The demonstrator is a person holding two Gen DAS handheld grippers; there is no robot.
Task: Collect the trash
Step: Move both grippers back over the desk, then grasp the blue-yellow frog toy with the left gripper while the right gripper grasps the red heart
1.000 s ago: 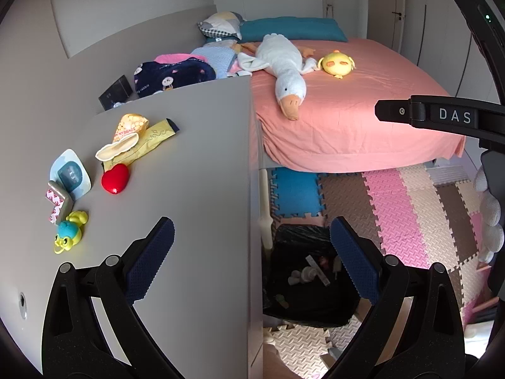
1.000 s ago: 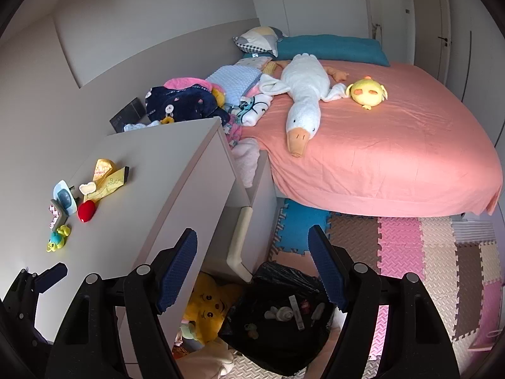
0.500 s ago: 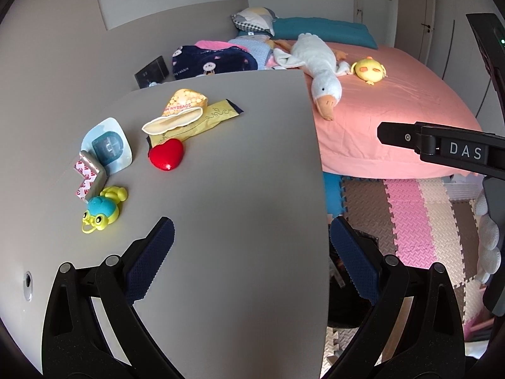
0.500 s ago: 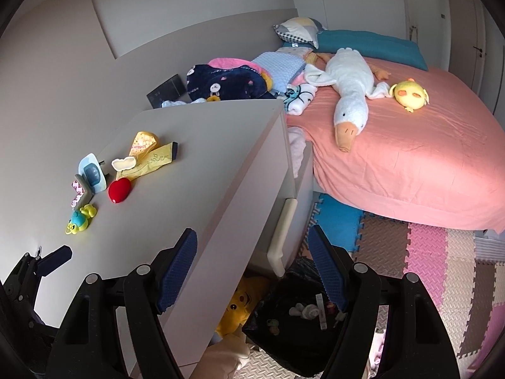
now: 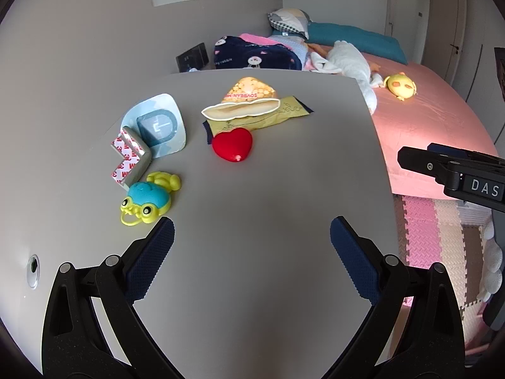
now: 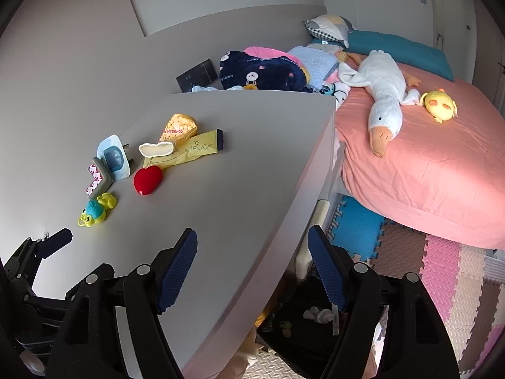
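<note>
On the grey desk [image 5: 268, 205] lie a yellow wrapper [image 5: 271, 115], an orange soybean snack bag [image 5: 249, 90] and a cream tray-like piece [image 5: 241, 110]; they also show in the right wrist view as the wrapper [image 6: 195, 150], the bag [image 6: 180, 128] and the cream piece [image 6: 157, 149]. My left gripper [image 5: 252, 252] is open and empty above the desk, short of them. My right gripper [image 6: 252, 265] is open and empty over the desk's right edge. A black trash bag [image 6: 315, 319] with litter sits on the floor below.
A red heart [image 5: 232, 143], a blue-and-yellow frog toy [image 5: 146, 200], a blue-white card [image 5: 157, 124] and a grey corner guard [image 5: 131, 161] lie on the desk's left. A pink bed [image 6: 426, 158] with a plush goose [image 6: 385, 101] stands at right, with foam mats [image 6: 442, 268] on the floor.
Both grippers have swung left, from over the trash bag on the floor toward the desk top. The desk items now sit nearer and more central. Both stay open.
</note>
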